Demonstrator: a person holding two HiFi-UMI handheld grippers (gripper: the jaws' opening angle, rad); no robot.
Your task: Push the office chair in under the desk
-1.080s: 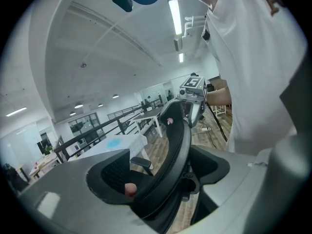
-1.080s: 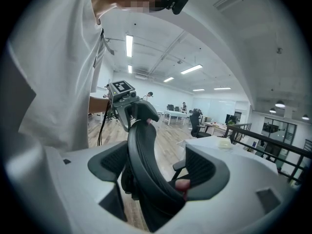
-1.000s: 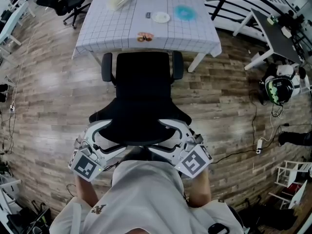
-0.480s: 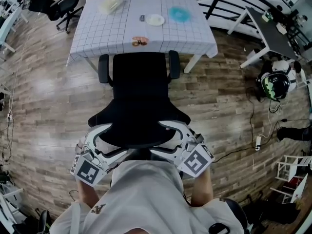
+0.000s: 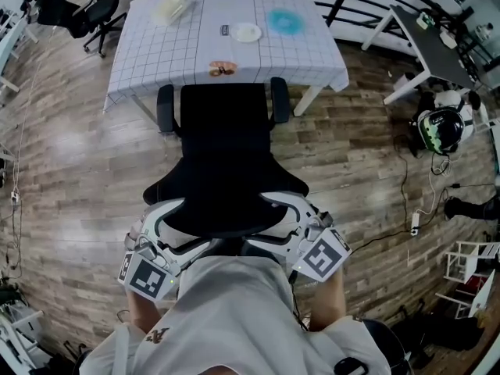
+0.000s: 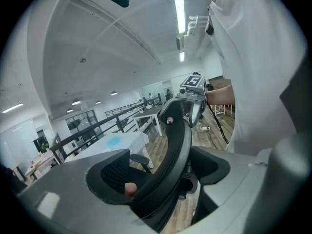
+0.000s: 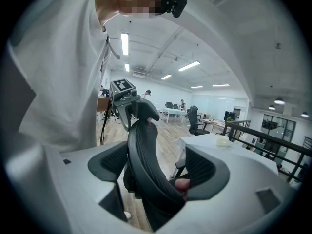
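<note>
— Whereabouts of the office chair point(image 5: 226, 155)?
— Standing on the wood floor point(image 5: 70, 155), facing the desk point(image 5: 156, 45). Seat front right at the hanging hem of the checked cloth, both armrests just short of it. Hard to tell from the head view whether any of the seat sits under the top.

— And the left gripper point(image 5: 168, 229)?
— Spread, astride the left rim of the backrest. In the left gripper view, mesh rim between the jaws, touching the seat-side pad point(image 6: 114, 174), clear of the other one.

— Same for the right gripper point(image 5: 295, 219)?
— Mirrored. Spread over the right rim, backrest leaning on the seat-side pad point(image 7: 200, 165), a gap left on the near side. No pinching on either side, only straddling.

— Anything on the desk?
— A white plate point(image 5: 246, 32), a blue round thing point(image 5: 286, 22) beside it, a small brownish item point(image 5: 219, 69) near the front edge. Too small to say more.
</note>
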